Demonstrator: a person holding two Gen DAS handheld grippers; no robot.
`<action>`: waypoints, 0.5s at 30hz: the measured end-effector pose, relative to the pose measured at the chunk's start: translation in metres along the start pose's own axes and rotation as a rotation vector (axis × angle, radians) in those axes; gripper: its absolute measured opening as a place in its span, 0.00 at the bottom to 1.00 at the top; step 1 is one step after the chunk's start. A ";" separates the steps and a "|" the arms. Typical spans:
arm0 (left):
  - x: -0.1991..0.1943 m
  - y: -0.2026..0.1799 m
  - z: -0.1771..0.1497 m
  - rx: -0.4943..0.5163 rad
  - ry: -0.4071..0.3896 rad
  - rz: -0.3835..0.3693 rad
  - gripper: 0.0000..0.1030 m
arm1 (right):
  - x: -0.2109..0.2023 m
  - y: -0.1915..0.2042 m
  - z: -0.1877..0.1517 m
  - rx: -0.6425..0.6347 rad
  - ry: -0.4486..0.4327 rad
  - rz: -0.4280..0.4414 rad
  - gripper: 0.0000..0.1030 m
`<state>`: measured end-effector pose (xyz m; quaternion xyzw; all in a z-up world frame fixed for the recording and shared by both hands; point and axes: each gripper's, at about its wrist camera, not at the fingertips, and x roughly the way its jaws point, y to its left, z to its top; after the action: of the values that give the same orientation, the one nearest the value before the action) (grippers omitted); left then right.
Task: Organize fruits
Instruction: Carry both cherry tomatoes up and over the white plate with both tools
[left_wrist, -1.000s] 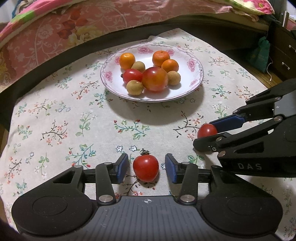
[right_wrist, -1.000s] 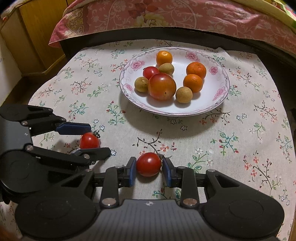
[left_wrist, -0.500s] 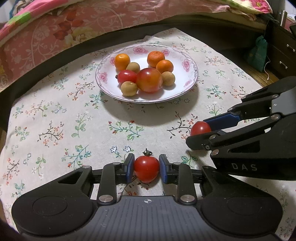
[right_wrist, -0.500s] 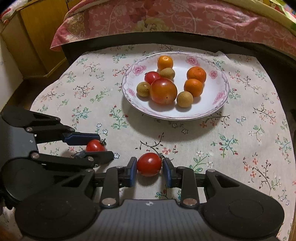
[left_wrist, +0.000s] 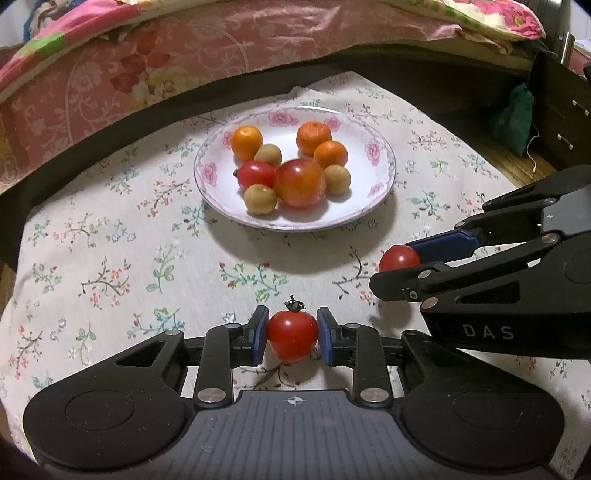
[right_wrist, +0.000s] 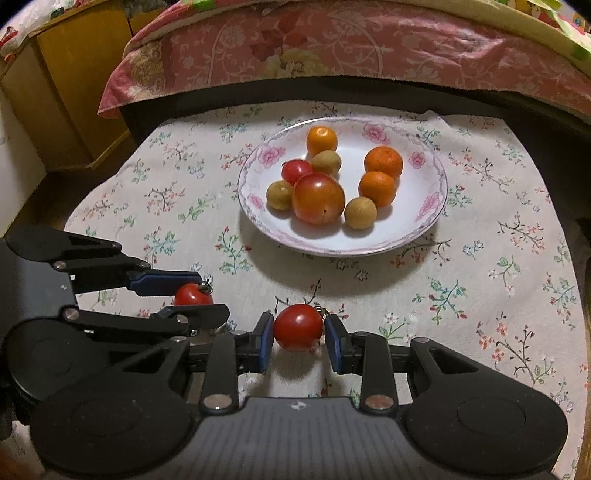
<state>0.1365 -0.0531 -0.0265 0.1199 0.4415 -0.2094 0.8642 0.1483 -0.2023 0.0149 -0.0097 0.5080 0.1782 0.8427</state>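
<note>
Both grippers are holding fruit and the carry to the plate is under way. The left gripper (left_wrist: 291, 335) is clamping a small red tomato (left_wrist: 292, 338) between its blue pads, the green stem pointing up and away from the camera. The right gripper (right_wrist: 298, 336) is gripping a second red tomato (right_wrist: 298, 326) in the same way, its pads pressing on both sides. Both tomatoes are sitting over the near edge of the flowered tablecloth (left_wrist: 110, 258), the two grippers side by side and close together; whether the fruit is lifted or resting on the cloth is hard to tell.

The plate (right_wrist: 424, 221) is standing toward the far edge of the table, already carrying three oranges, three small brown fruits, one small tomato and one large reddish one bunched near its middle.

The next move is probably calling for each tomato to travel forward over the rim and come down on bare plate, the near right part looking freest, without the two grippers bumping each other or knocking the pile.
</note>
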 end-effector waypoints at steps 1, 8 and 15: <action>0.000 0.000 0.002 -0.001 -0.004 0.002 0.34 | 0.000 -0.001 0.001 0.001 -0.003 -0.001 0.30; -0.006 0.004 0.028 -0.003 -0.061 0.017 0.33 | -0.006 -0.006 0.017 0.016 -0.044 -0.015 0.30; -0.002 0.008 0.056 -0.007 -0.112 0.039 0.33 | -0.013 -0.022 0.043 0.069 -0.102 -0.029 0.30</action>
<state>0.1792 -0.0670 0.0082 0.1137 0.3907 -0.1974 0.8919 0.1864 -0.2177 0.0437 0.0210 0.4701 0.1486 0.8697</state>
